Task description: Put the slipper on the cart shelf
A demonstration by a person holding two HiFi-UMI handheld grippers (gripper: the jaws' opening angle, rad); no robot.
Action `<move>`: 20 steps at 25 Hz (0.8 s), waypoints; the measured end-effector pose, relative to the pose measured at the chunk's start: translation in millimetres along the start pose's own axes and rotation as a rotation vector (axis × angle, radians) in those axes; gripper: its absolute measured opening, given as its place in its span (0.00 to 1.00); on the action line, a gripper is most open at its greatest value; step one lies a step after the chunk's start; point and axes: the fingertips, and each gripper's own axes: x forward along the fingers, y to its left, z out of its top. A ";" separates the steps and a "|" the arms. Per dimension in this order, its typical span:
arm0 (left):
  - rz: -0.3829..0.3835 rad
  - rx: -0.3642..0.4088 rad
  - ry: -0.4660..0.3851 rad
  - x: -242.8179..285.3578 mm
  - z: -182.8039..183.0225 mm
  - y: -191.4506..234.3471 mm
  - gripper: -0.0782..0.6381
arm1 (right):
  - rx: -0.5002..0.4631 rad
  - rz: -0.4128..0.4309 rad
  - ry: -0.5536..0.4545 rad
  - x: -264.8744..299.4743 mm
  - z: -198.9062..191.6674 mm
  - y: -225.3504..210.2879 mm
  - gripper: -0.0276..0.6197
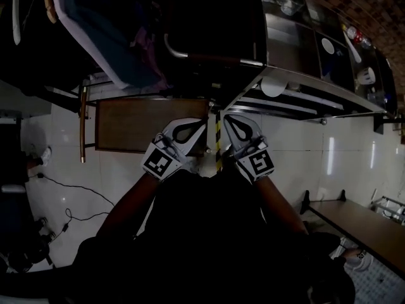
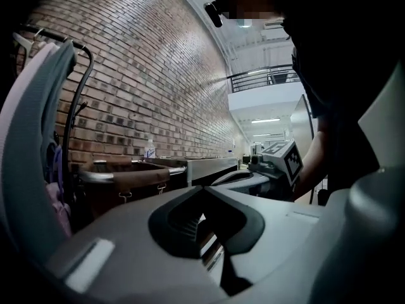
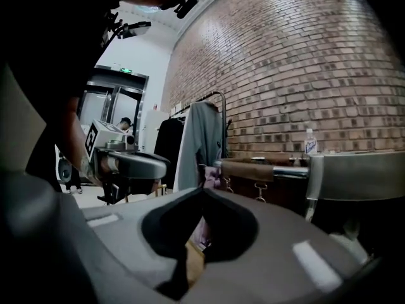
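Seemingly no legible text anywhere.

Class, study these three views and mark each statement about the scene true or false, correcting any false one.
1. The left gripper and the right gripper are held side by side. True.
2. The right gripper holds something. False: its fingers are together with nothing between them.
3. A brick wall stands in the room. True.
4. The left gripper's fingers stand wide apart. False: they are together.
5. A grey garment hangs on a rack. True.
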 end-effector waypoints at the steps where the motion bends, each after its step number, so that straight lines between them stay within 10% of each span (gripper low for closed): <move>1: -0.004 0.004 -0.005 -7.8 0.9 -0.8 0.11 | -0.006 0.002 -0.008 0.7 4.1 9.8 0.05; 20: 0.063 -0.007 -0.009 -63.4 11.3 -61.3 0.11 | -0.042 0.112 -0.030 -38.2 30.1 97.4 0.05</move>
